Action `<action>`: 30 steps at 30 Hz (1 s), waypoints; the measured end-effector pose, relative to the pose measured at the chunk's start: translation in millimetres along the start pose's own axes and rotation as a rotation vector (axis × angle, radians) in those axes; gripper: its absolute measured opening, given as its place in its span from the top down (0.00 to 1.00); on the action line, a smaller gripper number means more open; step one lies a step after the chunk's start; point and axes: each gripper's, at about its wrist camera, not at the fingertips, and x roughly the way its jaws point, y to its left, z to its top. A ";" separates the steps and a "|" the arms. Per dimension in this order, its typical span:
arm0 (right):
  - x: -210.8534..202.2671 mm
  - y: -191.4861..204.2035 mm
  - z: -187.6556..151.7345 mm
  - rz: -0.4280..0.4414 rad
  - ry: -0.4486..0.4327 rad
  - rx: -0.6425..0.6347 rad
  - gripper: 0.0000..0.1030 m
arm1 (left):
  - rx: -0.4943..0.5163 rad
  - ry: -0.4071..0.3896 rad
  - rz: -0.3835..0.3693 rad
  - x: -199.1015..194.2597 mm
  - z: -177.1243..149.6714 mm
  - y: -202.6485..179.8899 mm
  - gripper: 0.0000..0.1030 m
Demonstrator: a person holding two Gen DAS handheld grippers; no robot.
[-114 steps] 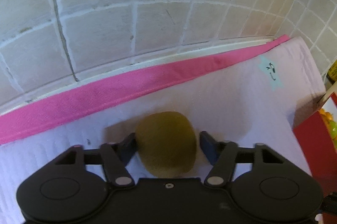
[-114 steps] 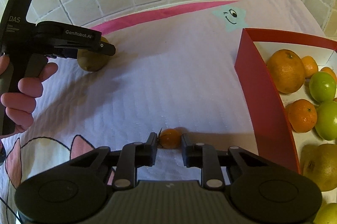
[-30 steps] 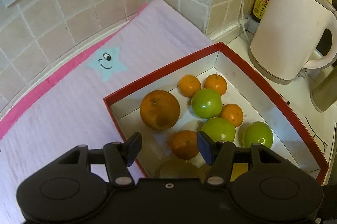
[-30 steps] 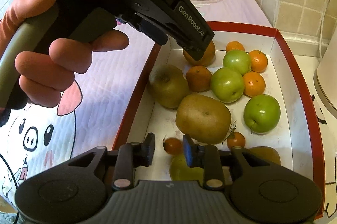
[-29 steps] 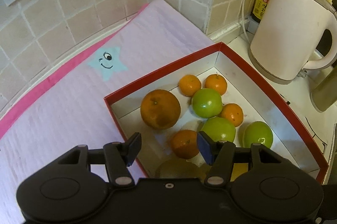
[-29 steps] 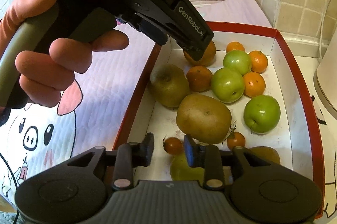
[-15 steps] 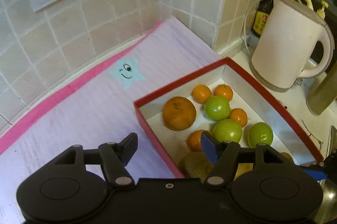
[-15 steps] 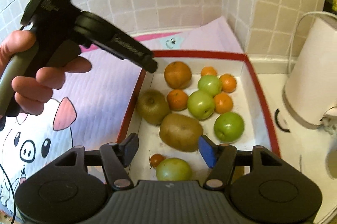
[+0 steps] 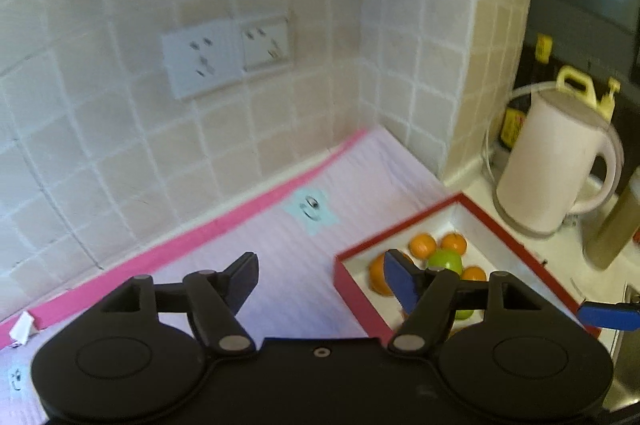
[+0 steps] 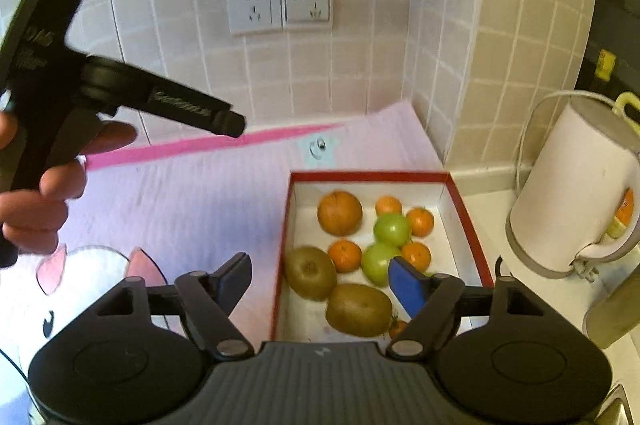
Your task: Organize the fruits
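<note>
The two brown oval kiwis (image 10: 334,291) now lie inside the shallow red-rimmed cardboard box (image 10: 282,257) with its white floor, below and just ahead of the right gripper (image 10: 320,279), whose black fingers (image 10: 236,275) stand wide with nothing between them; a tiny orange-red cherry tomato (image 10: 398,328) sits against the nearer kiwi, half hidden behind the blue-padded finger. A moment ago that tomato lay between these pads low inside the box; the jaws have just been opening and the camera now looks down from higher, so the release reads as finished. Further from the fingertips are the big orange (image 10: 340,212), the small tangerines (image 10: 419,221) and the green apples (image 10: 391,228), all well inside the walls. The left gripper (image 9: 320,279), which earlier closed around a kiwi on the mat, has also just been opening its jaws and hangs wide and empty, with the box corner off to the right of its fingertips and only part of the fruit showing past its blue pad. In the right wrist view the person's hand (image 10: 44,185) holds that tool up above the pale pink quilted mat (image 10: 192,201), which shows no loose fruit in either view. Beyond the box stands the white electric kettle (image 10: 576,193). Judging by this, the gathering is done or nearly so; any remaining fruit would lie outside these views.
</note>
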 end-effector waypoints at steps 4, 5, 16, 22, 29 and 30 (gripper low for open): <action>-14.7 12.5 13.4 -0.039 -0.021 0.037 0.23 | -0.029 -0.040 0.031 -35.5 -8.2 17.8 0.16; -17.2 14.9 15.6 -0.050 -0.027 0.053 0.22 | -0.035 -0.040 0.041 -43.6 -14.1 21.7 0.13; -11.0 44.6 11.6 -0.136 -0.037 0.175 0.21 | -0.059 -0.096 0.206 -96.8 -77.8 35.7 0.12; -3.3 60.9 3.4 -0.192 -0.015 0.151 0.14 | -0.079 -0.060 0.187 -99.8 -104.0 40.9 0.10; 5.1 64.0 -3.0 -0.209 0.023 0.165 0.12 | -0.079 -0.028 0.213 -91.0 -126.8 42.3 0.10; 7.3 63.6 -4.1 -0.213 0.035 0.169 0.12 | -0.084 -0.022 0.211 -89.8 -130.1 42.7 0.10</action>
